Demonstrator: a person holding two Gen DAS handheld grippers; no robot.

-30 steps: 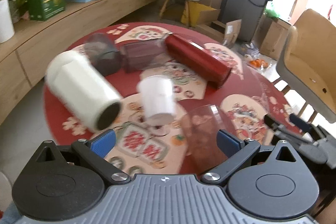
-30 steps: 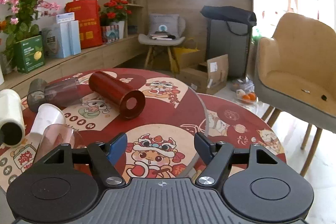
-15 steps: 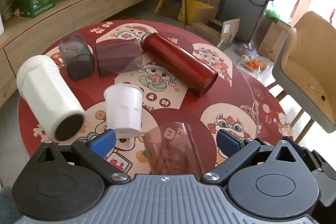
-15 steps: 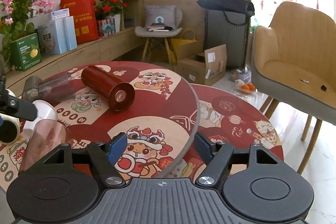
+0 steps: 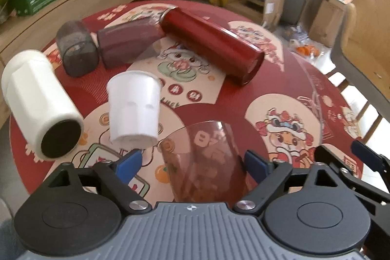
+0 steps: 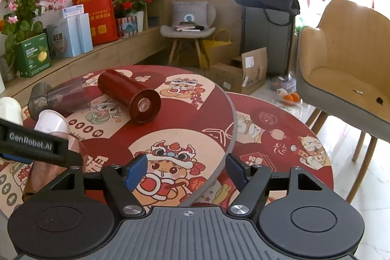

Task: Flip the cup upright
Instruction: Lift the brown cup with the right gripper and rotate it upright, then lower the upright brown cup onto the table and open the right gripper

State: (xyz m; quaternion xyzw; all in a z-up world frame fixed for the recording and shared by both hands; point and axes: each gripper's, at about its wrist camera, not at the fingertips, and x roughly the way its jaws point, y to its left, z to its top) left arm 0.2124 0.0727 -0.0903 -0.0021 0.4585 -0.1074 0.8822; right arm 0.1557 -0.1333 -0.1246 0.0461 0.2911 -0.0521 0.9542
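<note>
My left gripper (image 5: 192, 162) is spread wide, blue pads either side of the clear pinkish plastic cup (image 5: 202, 162), which lies on its side at the near edge of the round table (image 5: 243, 113). Cup mouth faces away from me, base toward the camera. Can't tell whether either pad touches the cup wall; nothing is pinched.

My right gripper (image 6: 180, 169) is also spread, holding nothing, hovering over the lion-dance print on the table's near right part. From its camera the left gripper's black finger (image 6: 36, 148) crosses in front of the same cup (image 6: 48, 174) at far left.

Other items on the table, all lying down:
- white paper cup (image 5: 134, 109), just left of and beyond the clear cup, mouth facing away
- white cylinder with a dark end (image 5: 39, 101), far left
- red thermos (image 5: 209, 45), diagonal across the far middle
- translucent maroon tumbler (image 5: 126, 43), touching the thermos's far end
- smoky grey cup (image 5: 75, 50), just left of the tumbler
</note>
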